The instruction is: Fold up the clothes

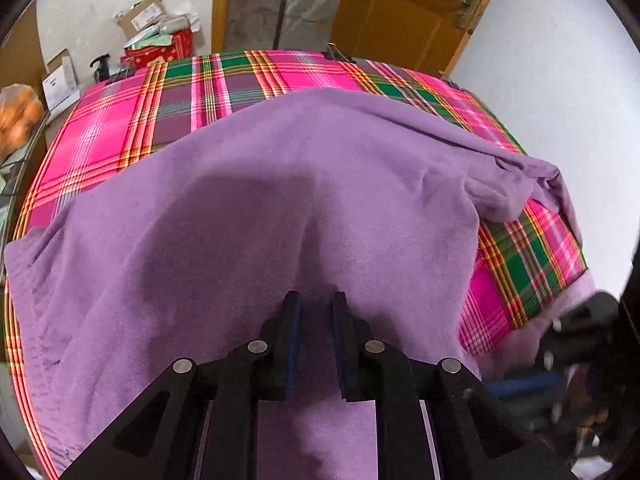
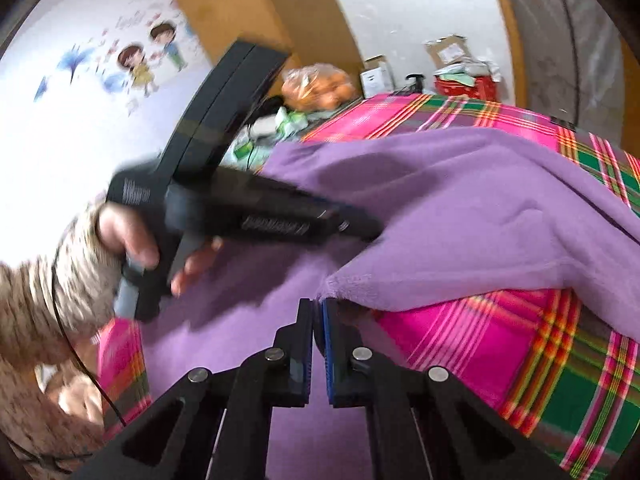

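Note:
A purple fleece garment point(image 1: 280, 184) lies spread over a table with a pink and green plaid cloth point(image 1: 120, 120). My left gripper point(image 1: 316, 300) is down on the garment's near part, its fingers close together with a raised fold of the fleece pinched between them. From the right wrist, the left gripper point(image 2: 360, 230) shows as a blurred black tool in a person's hand point(image 2: 128, 236), tip on the fleece. My right gripper point(image 2: 318, 304) is shut on a folded-over edge of the purple garment point(image 2: 480, 216). It appears blurred at the table's right side point(image 1: 580, 320).
Cardboard boxes point(image 1: 140, 14), a red box point(image 1: 168, 50) and a black spray bottle point(image 1: 100, 66) stand behind the table's far left. A bag of oranges point(image 2: 318, 86) sits to the left. A wooden door point(image 1: 408, 12) is behind. Black clips point(image 1: 338, 56) hold the cloth's far edge.

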### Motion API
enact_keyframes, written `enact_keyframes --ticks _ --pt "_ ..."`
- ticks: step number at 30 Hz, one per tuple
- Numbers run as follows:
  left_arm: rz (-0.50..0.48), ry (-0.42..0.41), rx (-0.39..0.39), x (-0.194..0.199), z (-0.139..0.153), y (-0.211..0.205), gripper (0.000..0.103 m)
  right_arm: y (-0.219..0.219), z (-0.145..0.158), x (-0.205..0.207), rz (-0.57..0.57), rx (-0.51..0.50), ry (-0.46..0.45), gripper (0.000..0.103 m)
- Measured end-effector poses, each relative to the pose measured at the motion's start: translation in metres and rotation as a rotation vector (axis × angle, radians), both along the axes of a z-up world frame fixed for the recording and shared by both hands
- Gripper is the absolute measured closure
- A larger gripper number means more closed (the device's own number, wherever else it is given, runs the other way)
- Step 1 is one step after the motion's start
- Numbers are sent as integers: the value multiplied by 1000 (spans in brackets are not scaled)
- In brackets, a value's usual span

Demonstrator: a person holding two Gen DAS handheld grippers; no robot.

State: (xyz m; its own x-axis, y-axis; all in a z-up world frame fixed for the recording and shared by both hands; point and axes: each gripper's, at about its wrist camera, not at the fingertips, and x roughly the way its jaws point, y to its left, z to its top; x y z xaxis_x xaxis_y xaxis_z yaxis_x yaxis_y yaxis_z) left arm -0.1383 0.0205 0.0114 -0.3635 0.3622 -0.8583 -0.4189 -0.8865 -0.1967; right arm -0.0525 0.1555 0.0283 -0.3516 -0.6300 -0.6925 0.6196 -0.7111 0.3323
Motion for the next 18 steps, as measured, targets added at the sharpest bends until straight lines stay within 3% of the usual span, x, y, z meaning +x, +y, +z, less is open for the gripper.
enact_keyframes --ticks 4,9,13,15,18 --pt "10 22 -60 6 3 11 87 4 -10 1 -19 18 -38 96" --pt "-84 92 -103 27 12 37 86 29 -6 6 -91 -23 -46 81" --pt "-118 144 -144 36 16 57 82 50 -3 9 -149 -55 -52 80" --pt "-132 136 -149 38 13 66 78 69 0 13 -205 -53 -43 80" --pt "-173 192 -241 48 7 83 75 111 1 16 -322 -39 -41 80"
